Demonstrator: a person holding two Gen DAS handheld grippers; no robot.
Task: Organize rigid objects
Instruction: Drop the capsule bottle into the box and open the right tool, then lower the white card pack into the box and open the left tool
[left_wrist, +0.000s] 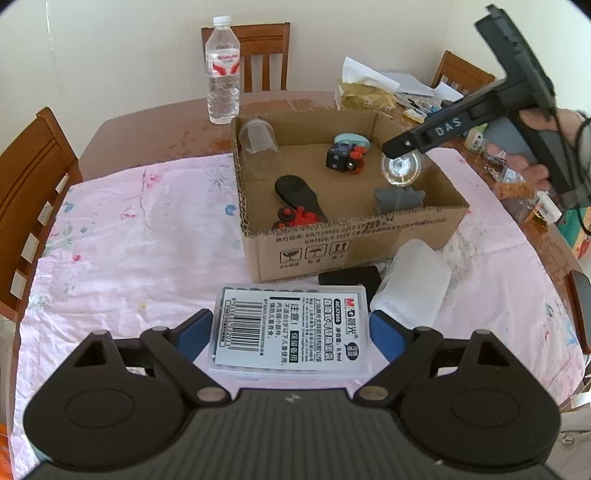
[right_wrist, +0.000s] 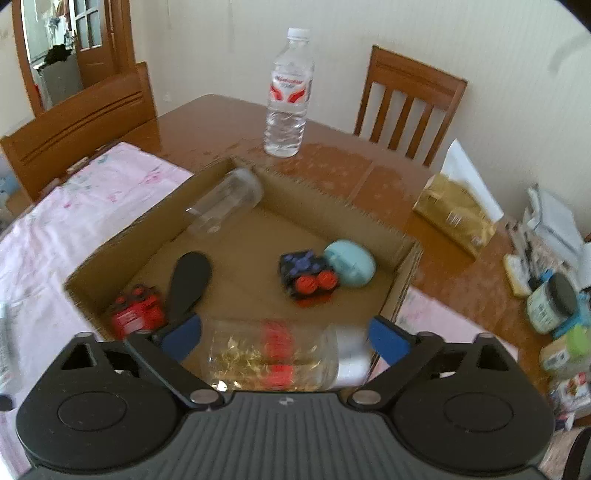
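Note:
An open cardboard box stands on the pink cloth. Inside lie a clear jar, a black paddle-shaped piece, a red toy, a dark cube with red knobs, a pale blue case and a grey piece. My left gripper is shut on a clear flat box with a barcode label, just in front of the cardboard box. My right gripper is shut on a clear jar with gold and red contents, held over the box's right side.
A water bottle stands behind the box. A translucent white container and a black item lie by the box's front. Clutter fills the table's right side, with a gold packet. Wooden chairs surround the table.

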